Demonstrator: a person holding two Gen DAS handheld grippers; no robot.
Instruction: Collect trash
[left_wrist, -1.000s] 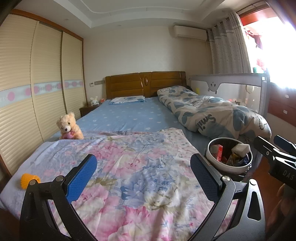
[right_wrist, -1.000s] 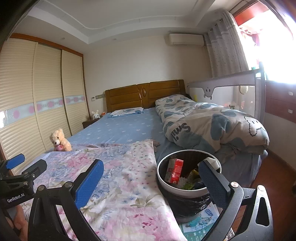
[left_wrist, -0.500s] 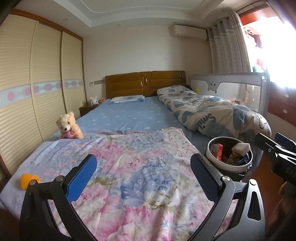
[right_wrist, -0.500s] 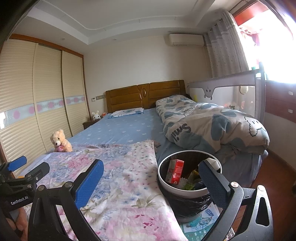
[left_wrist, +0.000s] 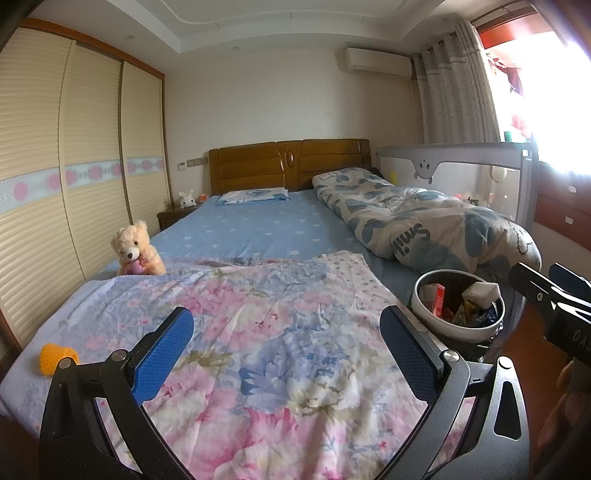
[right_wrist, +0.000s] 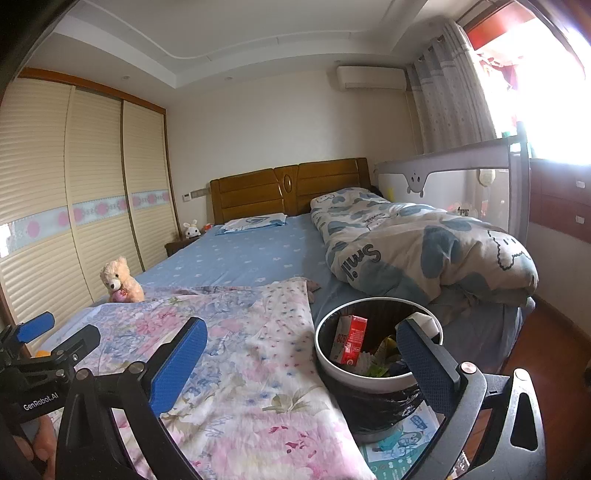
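A: Trash bin (right_wrist: 373, 354) first: where does it stand?

B: On the floor against the foot-end right corner of the bed (left_wrist: 258, 232), beside the edge of the floral sheet (left_wrist: 266, 332). It is white-rimmed with a dark liner, and already holds a red carton (right_wrist: 351, 339), a white lump and some wrappers.

A: And the tongs?

B: Left gripper (left_wrist: 284, 354) hangs over the floral sheet with its blue pads spread wide and nothing between them. Right gripper (right_wrist: 295, 354) is just as wide and just as empty; its right finger crosses in front of the bin's rim in the right wrist view.

A: So which step is this?

B: I'd judge a search between pickups. Neither hand carries anything, and the bin looks part filled.

A: Anything left to collect?

B: The only loose candidate I see is a small orange object (left_wrist: 57, 358) at the bed's foot-end left corner. Whether it is trash or a toy, I cannot tell. The teddy bear (left_wrist: 135, 249) at the left edge is surely not.

A: Next move?

B: If the orange thing counts, the left gripper is nearer: swing left, lower the pads around it, close gently, then carry it across to the bin.
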